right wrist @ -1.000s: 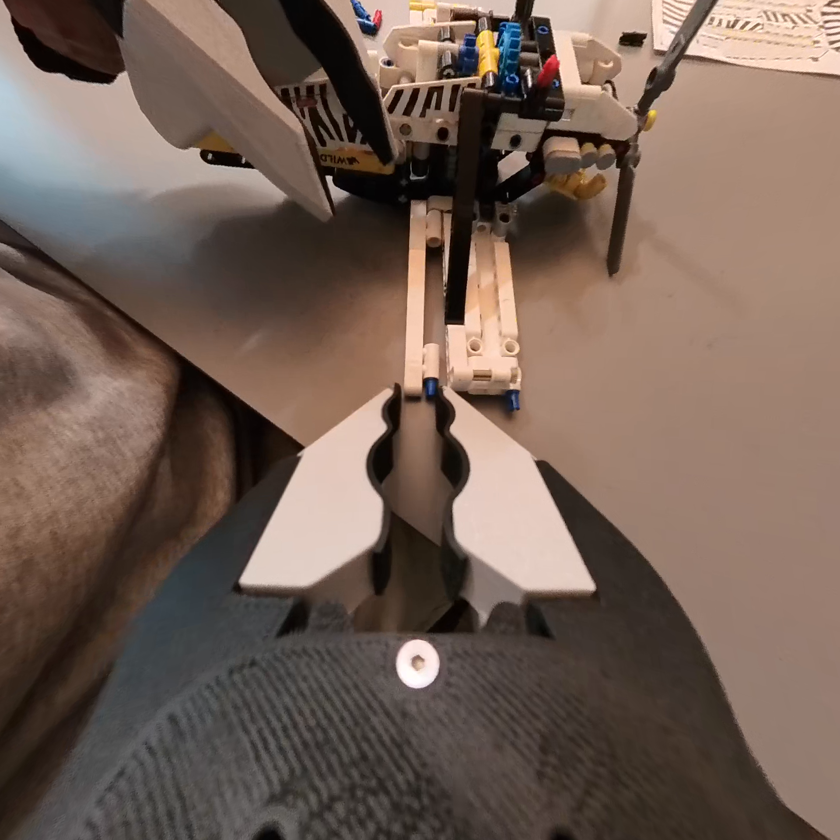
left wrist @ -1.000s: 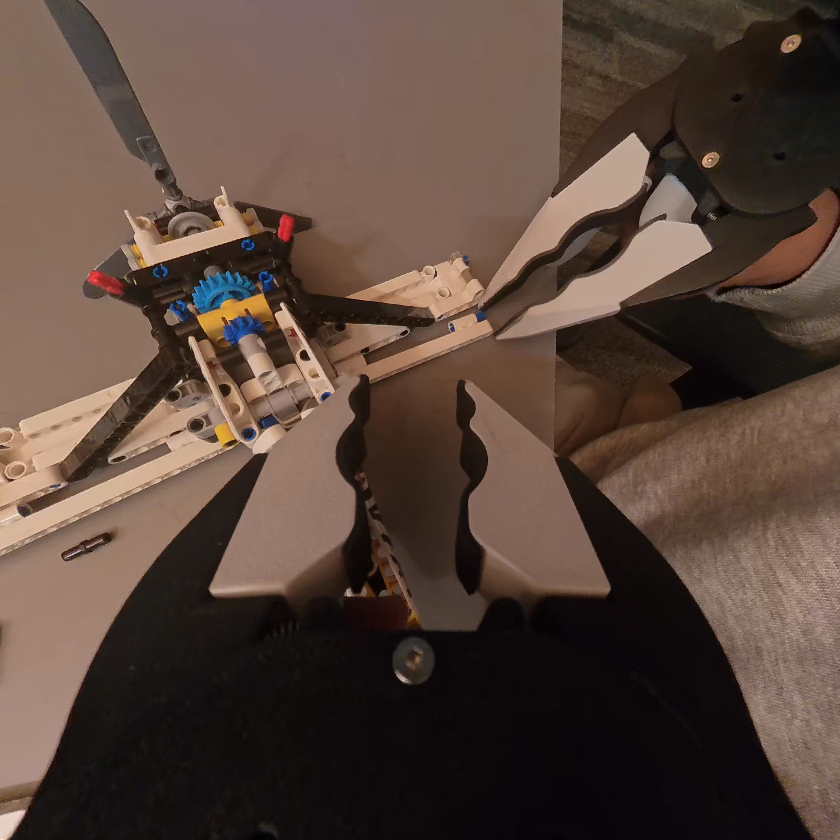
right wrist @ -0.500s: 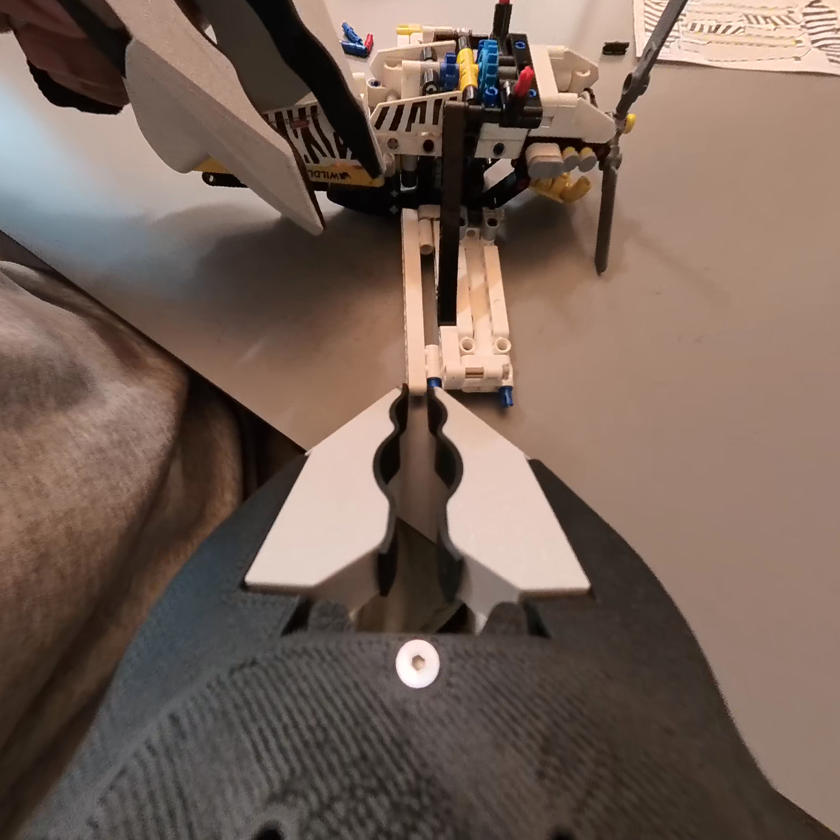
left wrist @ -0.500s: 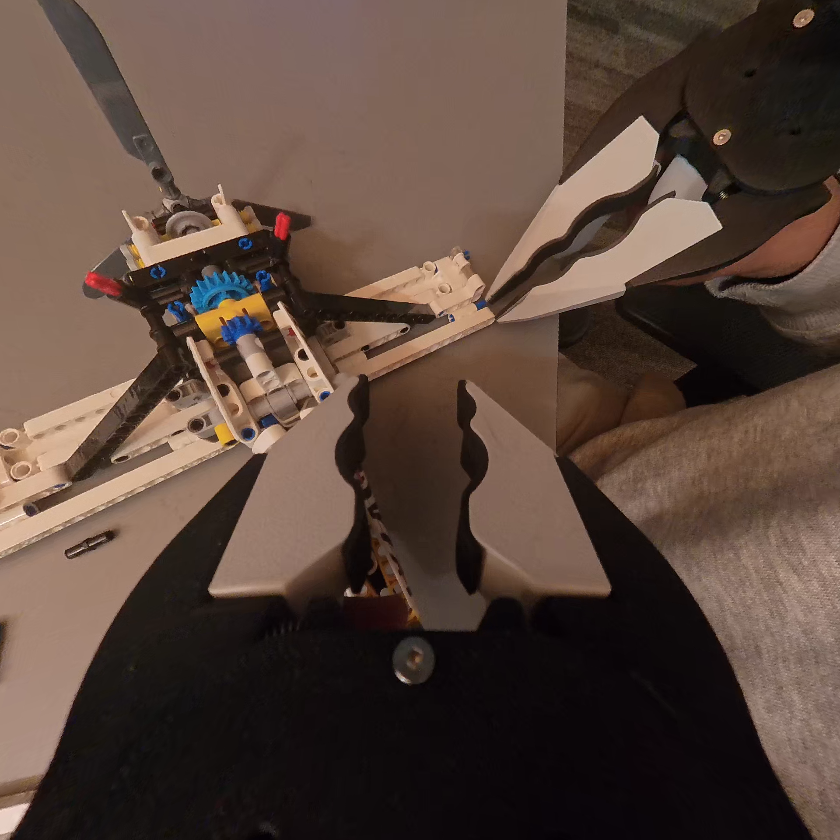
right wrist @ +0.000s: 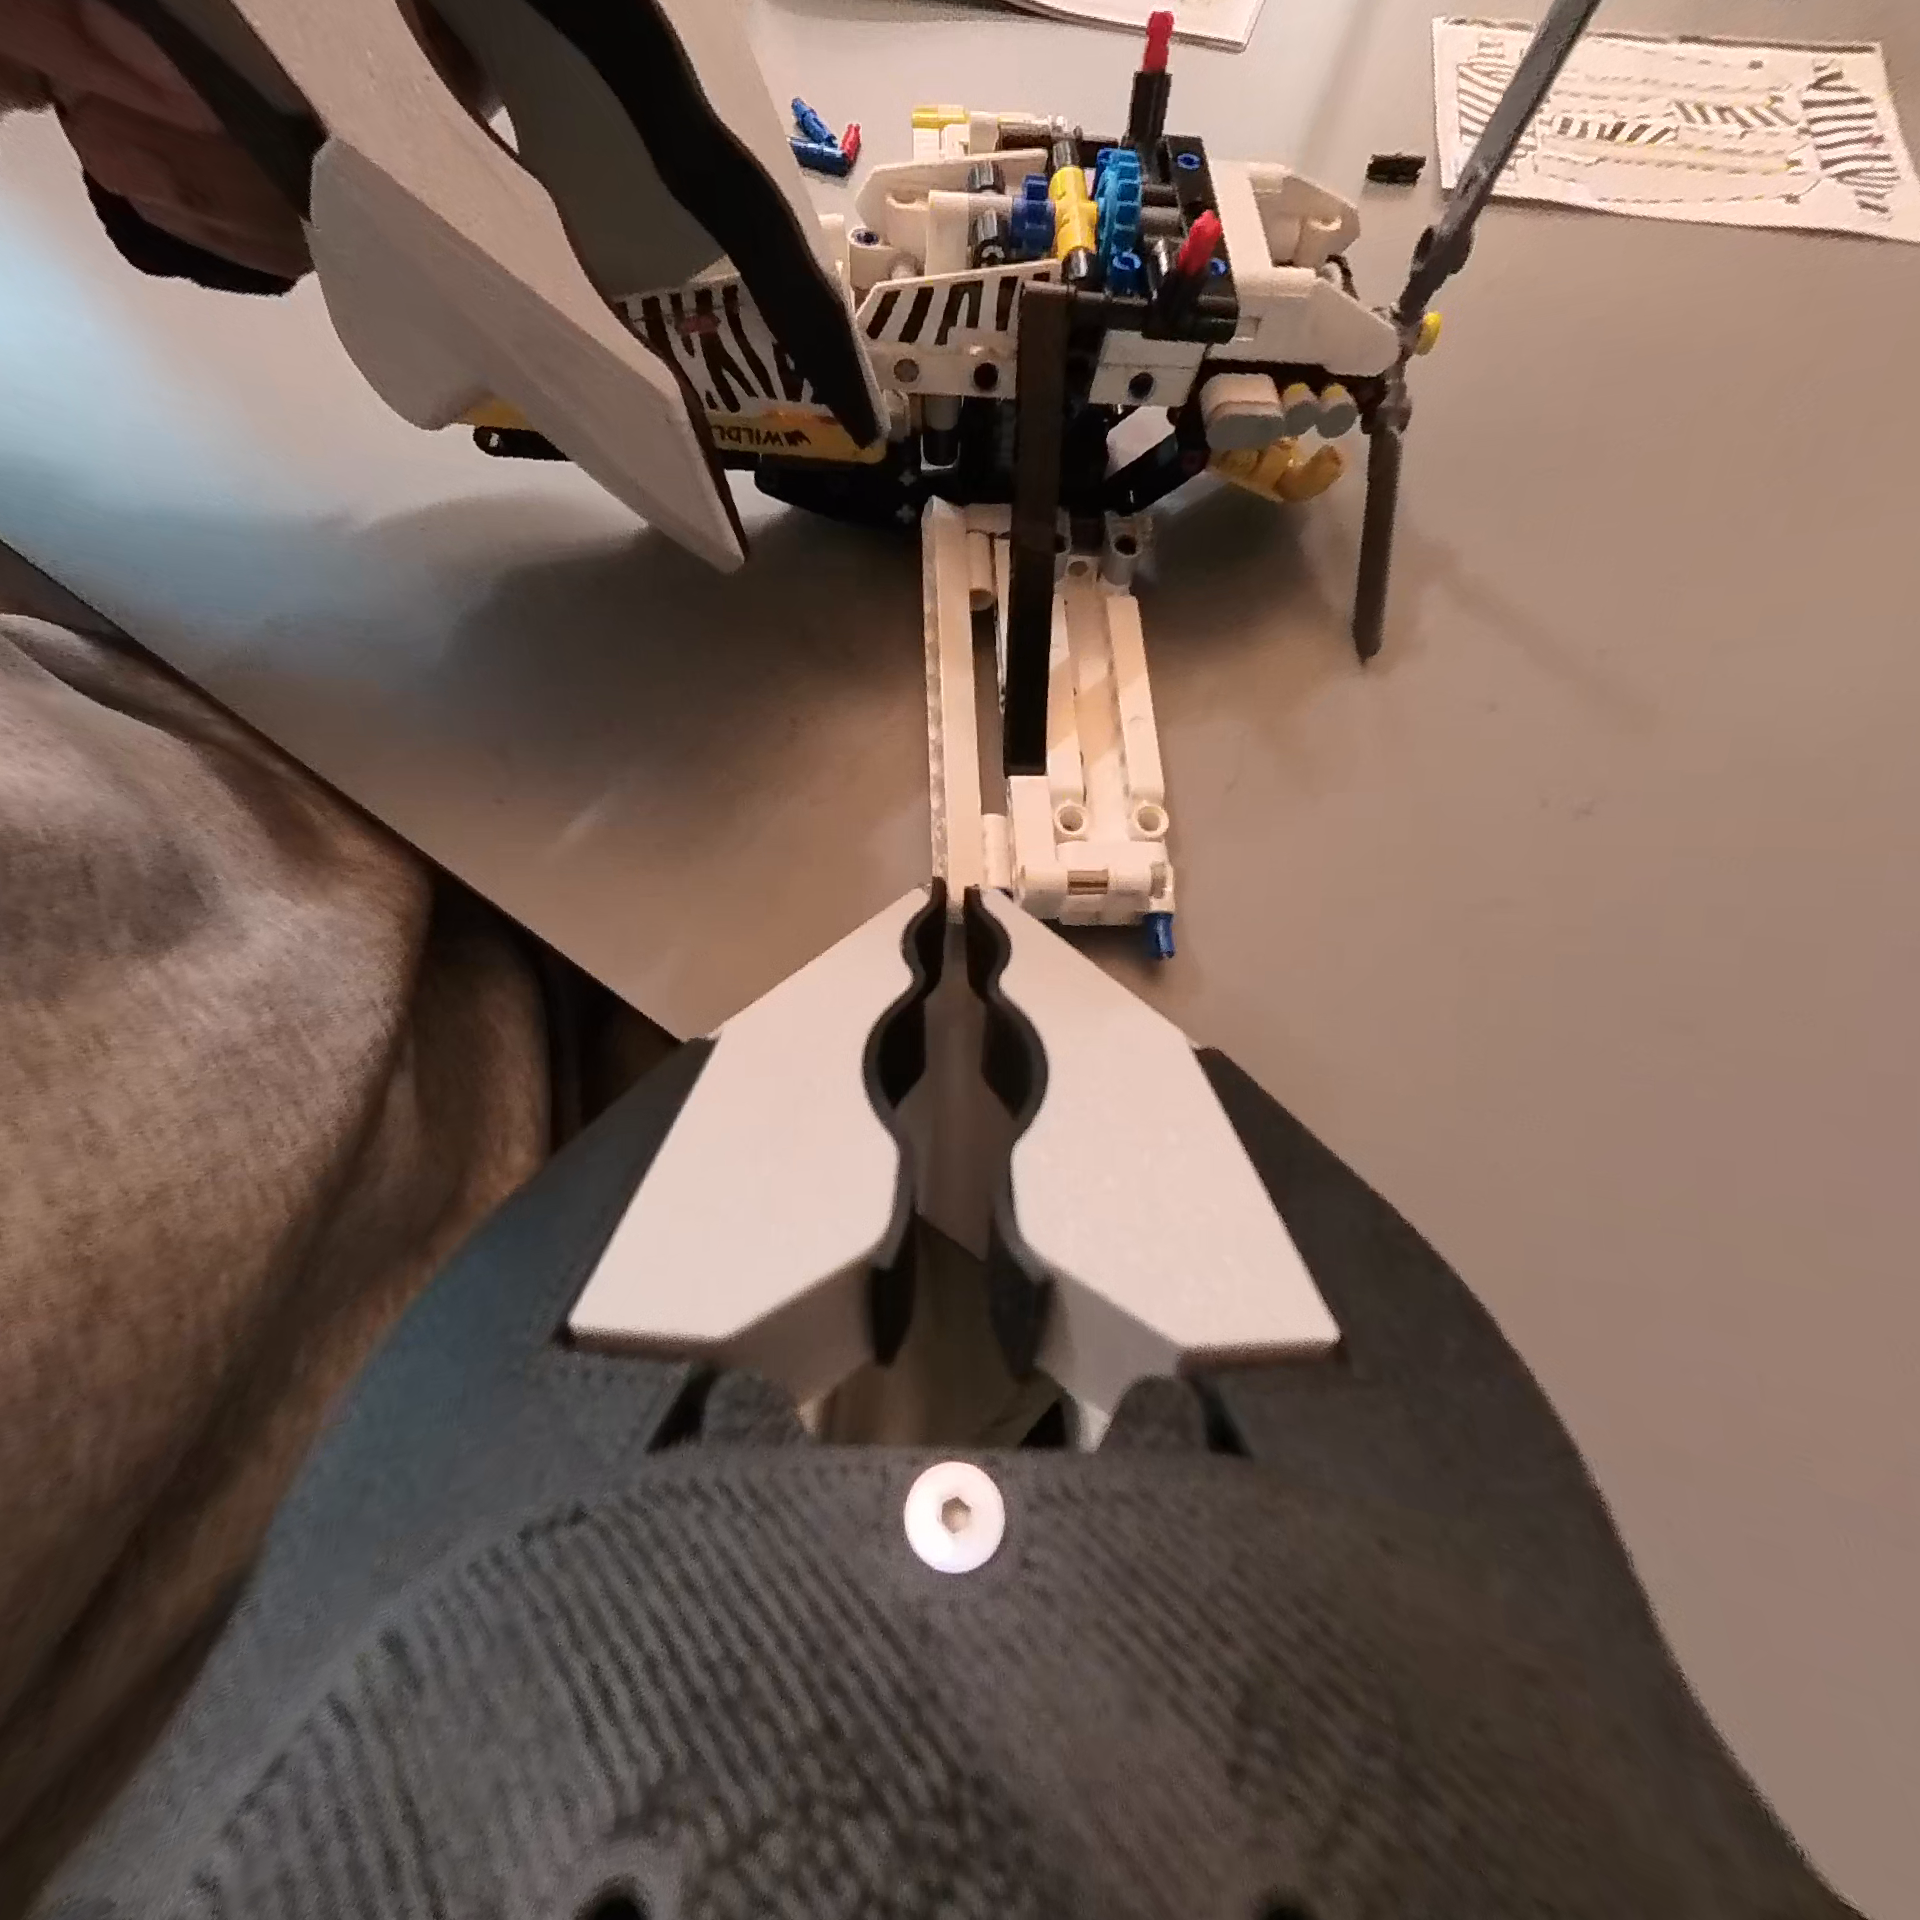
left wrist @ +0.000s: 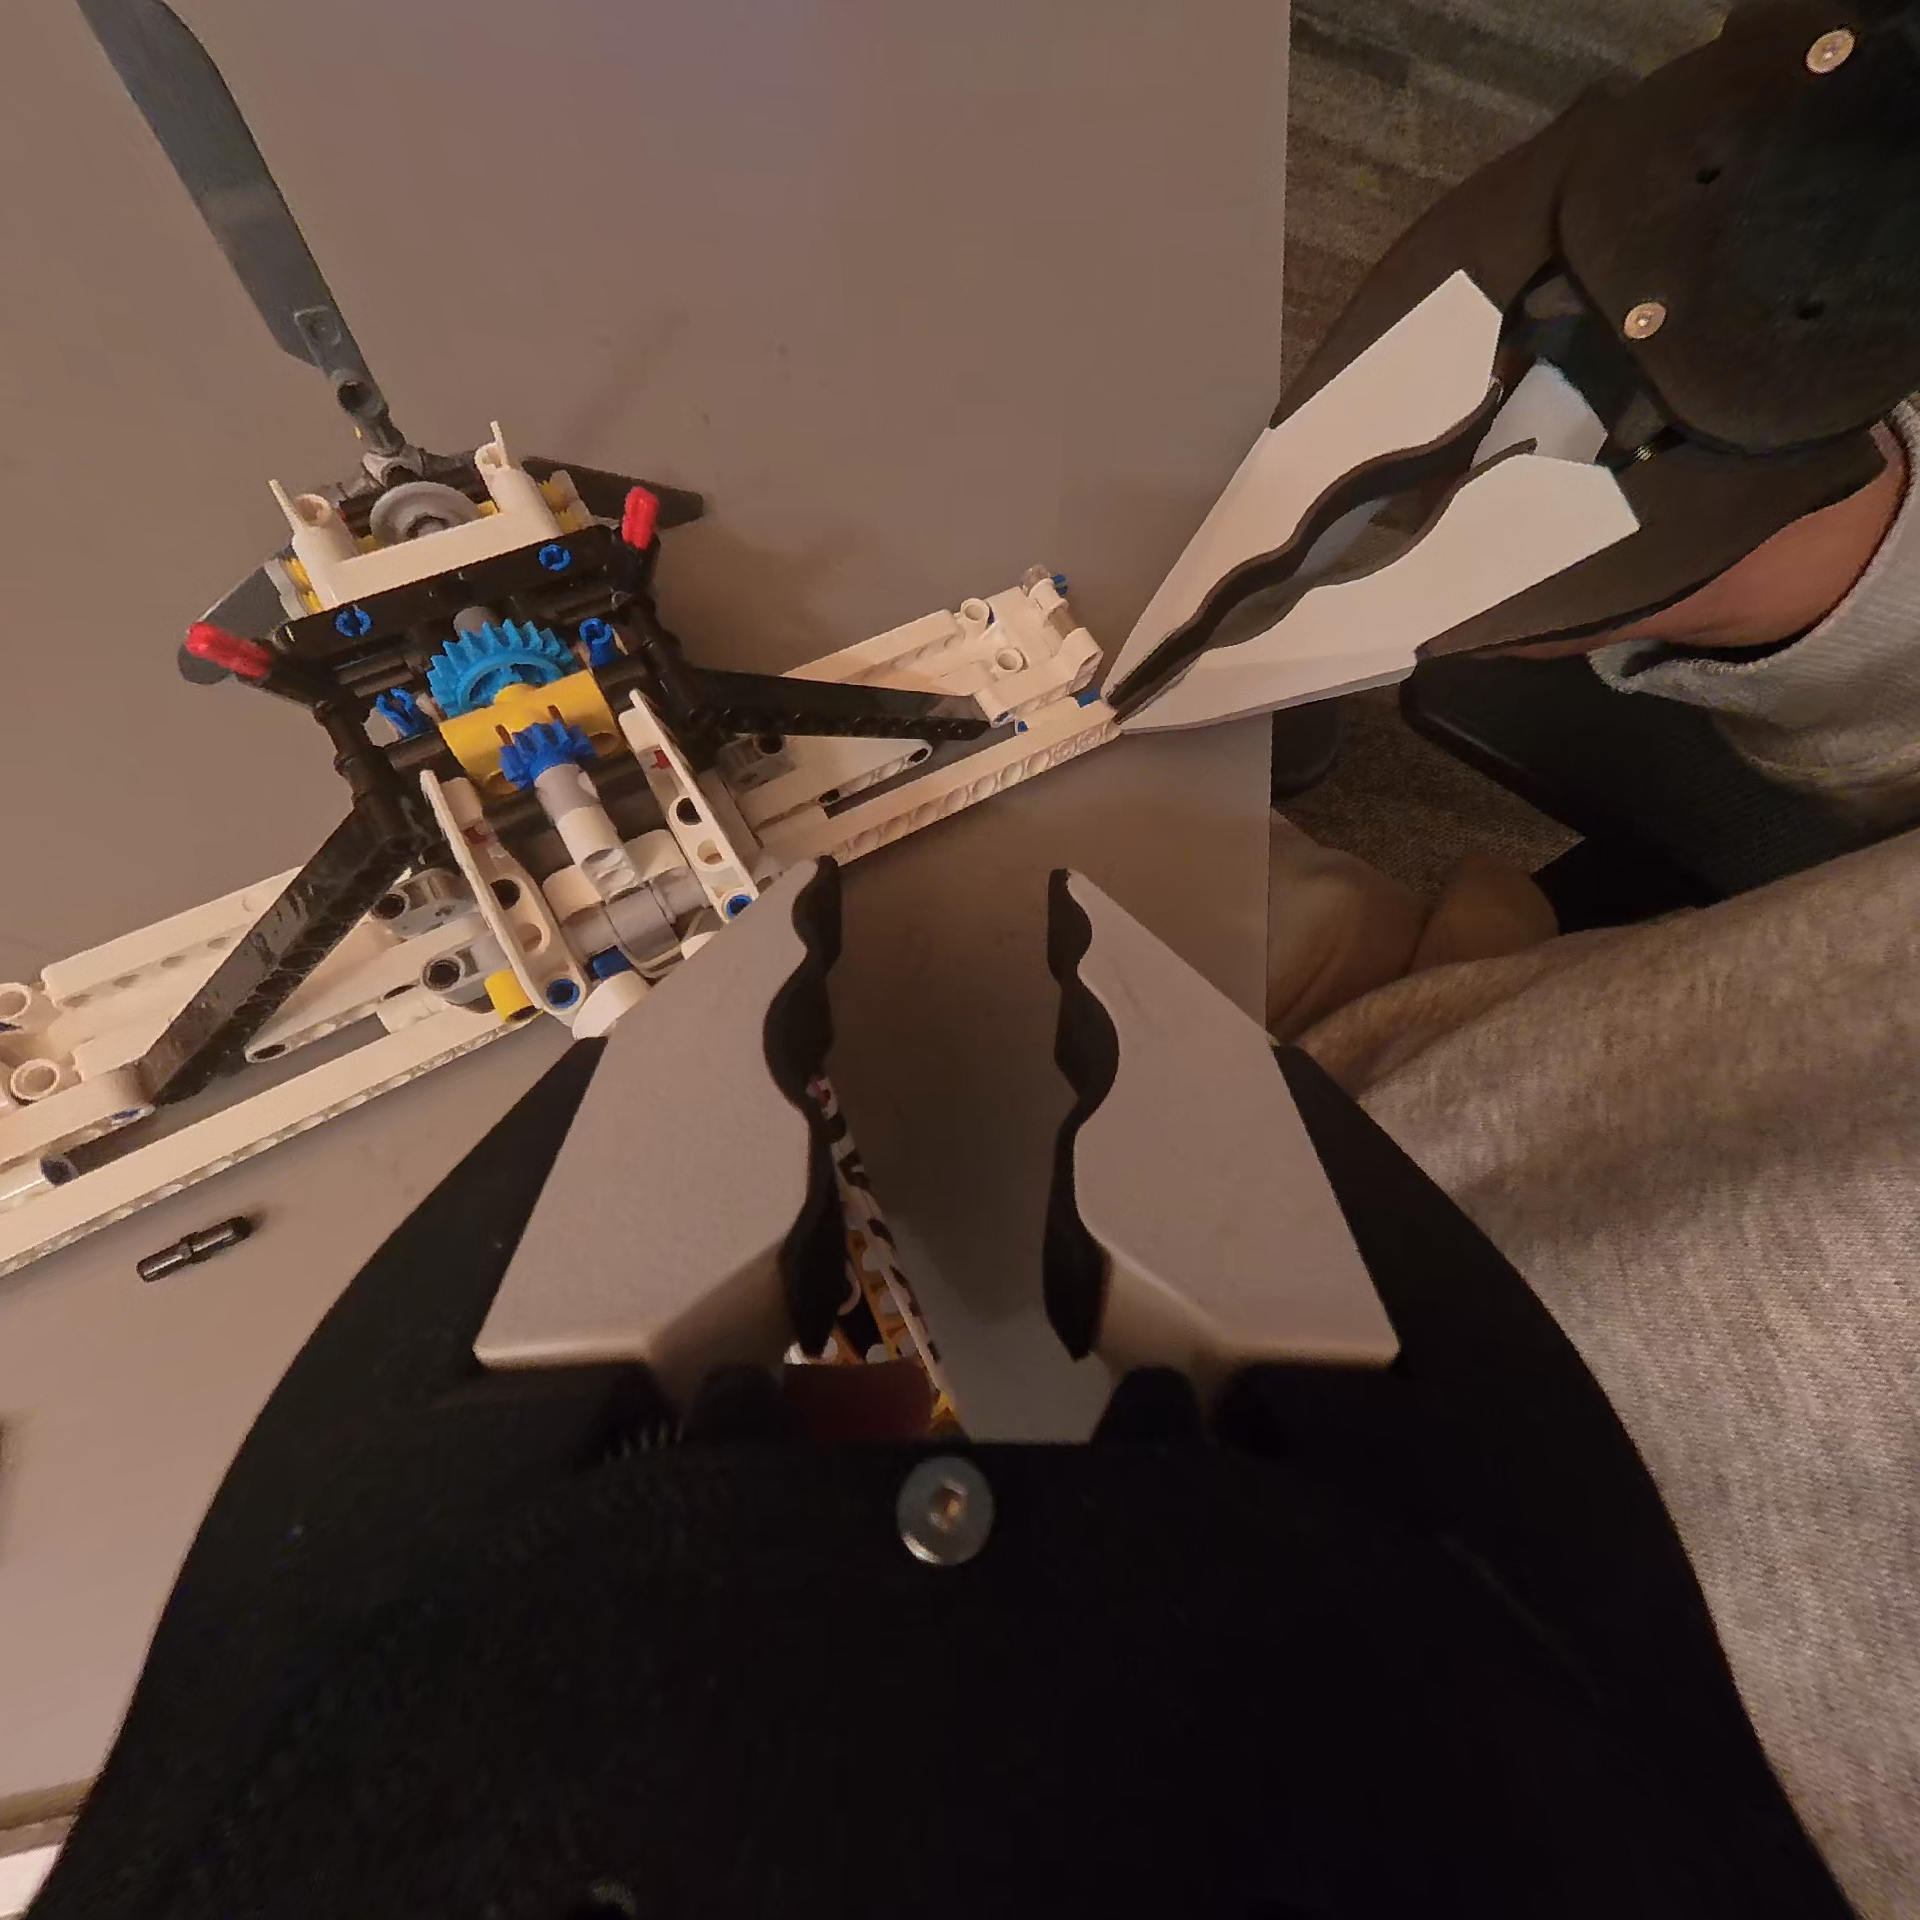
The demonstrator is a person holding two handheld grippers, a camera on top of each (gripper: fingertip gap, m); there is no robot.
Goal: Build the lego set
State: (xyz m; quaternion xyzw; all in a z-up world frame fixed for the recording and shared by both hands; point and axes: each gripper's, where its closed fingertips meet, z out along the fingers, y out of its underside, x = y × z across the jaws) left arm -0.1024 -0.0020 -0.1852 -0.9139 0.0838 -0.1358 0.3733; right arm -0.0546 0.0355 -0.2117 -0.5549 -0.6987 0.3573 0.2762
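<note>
The lego plane model [left wrist: 488,675] lies on the grey table [left wrist: 831,260], with a blue gear, red pins and zebra-striped side panels [right wrist: 956,301]. My right gripper [right wrist: 954,896] is shut on the outer end of the long white wing beam [right wrist: 951,727], at the table's edge; it also shows in the left wrist view [left wrist: 1114,712]. My left gripper [left wrist: 940,883] is open over the striped fuselage, which lies against its left finger. In the right wrist view the left gripper [right wrist: 800,488] stands over the fuselage's rear.
A grey propeller blade [left wrist: 239,187] sticks out from the nose. A loose black pin [left wrist: 192,1247] lies by the other wing. A sticker sheet [right wrist: 1662,135] and small blue and red pins [right wrist: 821,135] lie behind. A person's grey-clothed lap [left wrist: 1610,1247] is past the table edge. The grippers' ends are close to 8 cm from one another. The grey propeller blade [left wrist: 239,187] lies around 12 cm away from my left fingertips. The right camera catches it too, in the right wrist view [right wrist: 1553,48].
My right gripper's fingers have closed on the wing beam's end, hiding the blue pin that showed between them. The left gripper and the model have hardly moved.
</note>
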